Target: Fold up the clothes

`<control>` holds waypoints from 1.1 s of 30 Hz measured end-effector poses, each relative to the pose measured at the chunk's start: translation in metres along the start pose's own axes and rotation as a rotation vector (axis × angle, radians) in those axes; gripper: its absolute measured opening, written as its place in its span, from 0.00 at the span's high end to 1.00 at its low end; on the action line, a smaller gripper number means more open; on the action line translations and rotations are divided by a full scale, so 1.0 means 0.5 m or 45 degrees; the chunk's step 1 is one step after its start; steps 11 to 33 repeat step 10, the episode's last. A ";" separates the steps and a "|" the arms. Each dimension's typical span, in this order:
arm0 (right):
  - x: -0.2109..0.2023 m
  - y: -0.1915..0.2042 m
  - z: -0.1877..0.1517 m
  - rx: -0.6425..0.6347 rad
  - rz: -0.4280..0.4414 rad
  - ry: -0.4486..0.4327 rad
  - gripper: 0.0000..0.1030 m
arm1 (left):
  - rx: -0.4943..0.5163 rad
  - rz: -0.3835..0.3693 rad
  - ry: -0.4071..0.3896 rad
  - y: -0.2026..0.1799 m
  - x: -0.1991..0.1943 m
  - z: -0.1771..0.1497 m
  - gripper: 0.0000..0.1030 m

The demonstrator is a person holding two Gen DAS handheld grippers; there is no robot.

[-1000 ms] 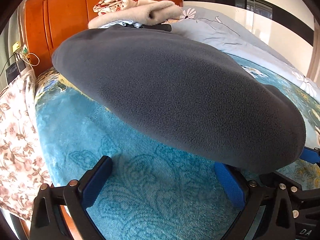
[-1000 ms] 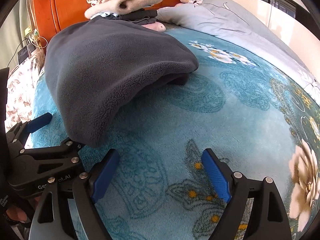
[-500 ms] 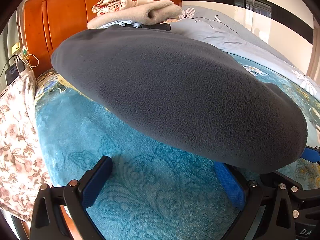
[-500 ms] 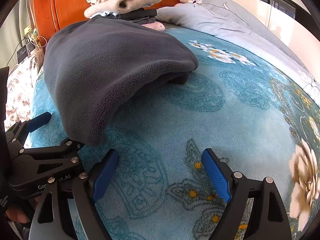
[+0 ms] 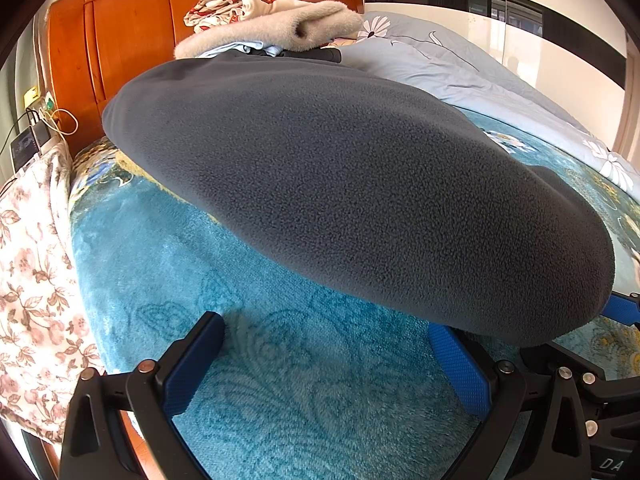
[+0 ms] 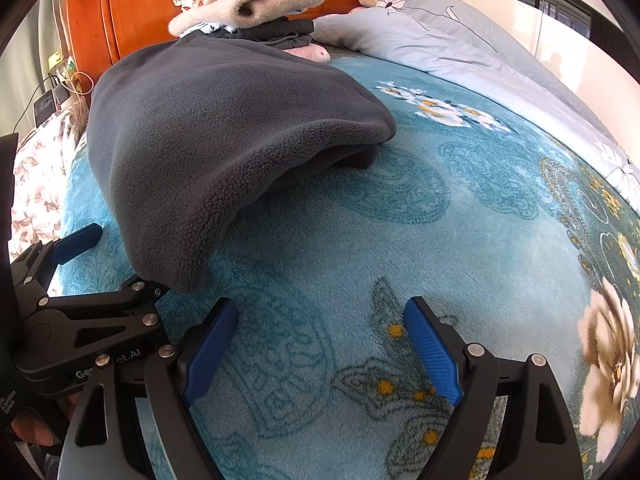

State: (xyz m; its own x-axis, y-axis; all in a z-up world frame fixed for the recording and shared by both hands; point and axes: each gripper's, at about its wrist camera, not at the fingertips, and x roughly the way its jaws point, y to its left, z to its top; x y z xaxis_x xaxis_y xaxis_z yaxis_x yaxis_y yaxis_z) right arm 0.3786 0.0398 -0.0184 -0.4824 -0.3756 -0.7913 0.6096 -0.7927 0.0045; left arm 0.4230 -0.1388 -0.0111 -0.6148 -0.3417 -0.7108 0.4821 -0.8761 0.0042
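A dark grey fleece garment [image 5: 352,196] lies folded in a thick bundle on the teal bed blanket [image 5: 280,380]; it also shows in the right wrist view [image 6: 208,140]. My left gripper [image 5: 328,356] is open and empty, with the fleece's near edge resting over its right finger. My right gripper [image 6: 320,344] is open and empty over bare blanket, to the right of the fleece's near corner. The left gripper [image 6: 72,280] shows at the left of the right wrist view, under the fleece's corner.
A stack of folded clothes [image 5: 272,20] sits by the orange wooden headboard [image 5: 120,40]. A grey-blue duvet [image 6: 460,44] lies along the far right side. A floral sheet [image 5: 28,272] hangs at the bed's left edge, with a device and cables [image 5: 32,136] beyond.
The fleece's near edge has settled slightly lower. Both grippers have stayed open and almost still.
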 end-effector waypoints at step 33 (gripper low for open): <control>0.001 -0.003 0.000 -0.003 0.000 -0.001 0.16 | 0.003 -0.002 -0.002 0.001 -0.007 0.009 0.00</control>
